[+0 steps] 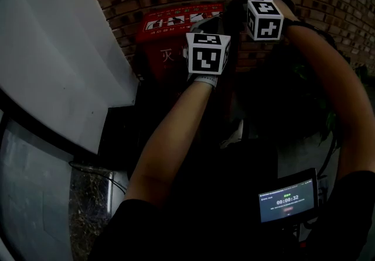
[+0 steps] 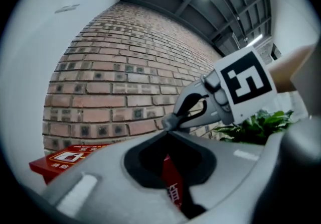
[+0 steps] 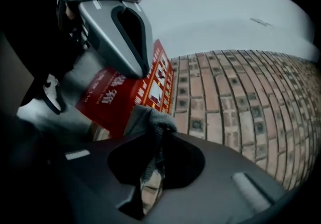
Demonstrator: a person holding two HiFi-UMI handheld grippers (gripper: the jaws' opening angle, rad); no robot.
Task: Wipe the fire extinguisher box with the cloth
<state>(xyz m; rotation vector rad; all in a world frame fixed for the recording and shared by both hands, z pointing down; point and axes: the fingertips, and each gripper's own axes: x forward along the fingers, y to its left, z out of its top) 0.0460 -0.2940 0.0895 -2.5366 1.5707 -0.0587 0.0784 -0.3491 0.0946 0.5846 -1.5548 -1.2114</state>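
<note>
Right gripper view: clamped cloth (image 3: 151, 120) near box (image 3: 114, 98) edge.

- Red metal fire extinguisher box (image 1: 167, 40): a white Chinese character, 灭, is read on the front; the rest of the line is covered.
- Lid of the box: white-bordered pictogram panels are noted, their small print too fine to be read.
- Right gripper view: large white characters are seen on the box front (image 3: 118, 97), blurred and not read with certainty.
- Small dark-framed screen (image 1: 287, 199): a timer, 00:00:32, is displayed; the other lines are illegible.
</note>
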